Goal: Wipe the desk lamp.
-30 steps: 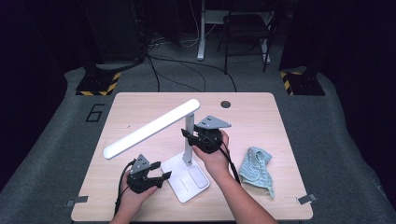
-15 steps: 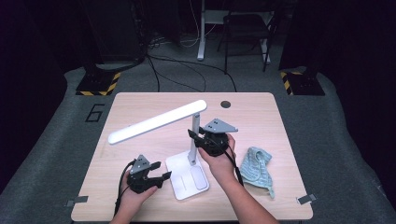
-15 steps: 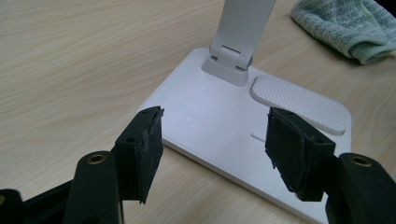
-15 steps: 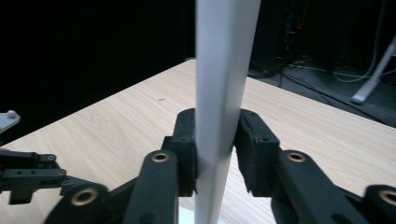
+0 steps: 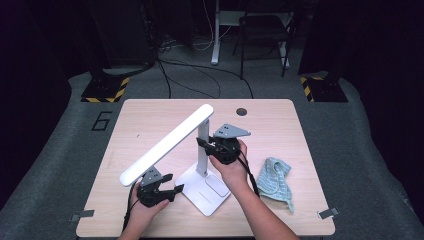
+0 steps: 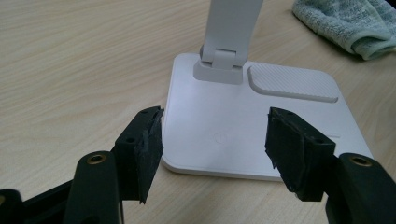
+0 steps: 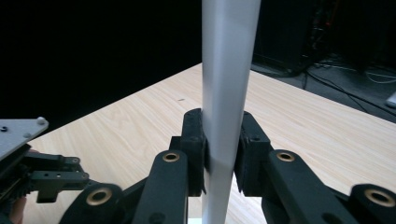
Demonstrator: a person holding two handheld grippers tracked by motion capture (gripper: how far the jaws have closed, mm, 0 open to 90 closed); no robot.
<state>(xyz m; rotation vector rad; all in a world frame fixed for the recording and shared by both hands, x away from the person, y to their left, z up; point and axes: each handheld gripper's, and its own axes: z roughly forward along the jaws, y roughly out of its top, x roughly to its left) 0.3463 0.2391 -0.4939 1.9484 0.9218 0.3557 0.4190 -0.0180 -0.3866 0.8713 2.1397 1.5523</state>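
A white desk lamp stands on the table. Its flat base (image 5: 216, 199) (image 6: 233, 135) is near the front. Its upright post (image 5: 202, 135) (image 7: 229, 70) rises from the base. Its long head (image 5: 167, 145) slants down toward the front left. My right gripper (image 5: 204, 146) (image 7: 219, 154) has just been closing and is now shut on the post, with both pads pressed against it. My left gripper (image 5: 175, 190) (image 6: 215, 149) is open, low at the base's near-left corner. The base edge lies between its jaws, apart from the pads.
A crumpled light-blue cloth (image 5: 275, 180) (image 6: 345, 21) lies right of the lamp base. A dark round hole (image 5: 241, 111) sits near the table's far edge. The lamp head overhangs my left hand. In the right gripper view my left gripper (image 7: 46, 177) shows at lower left.
My right gripper's jaws have closed onto the lamp post. The lamp head's free end rose a little, then dropped lower toward the front left. My left gripper has stayed put.
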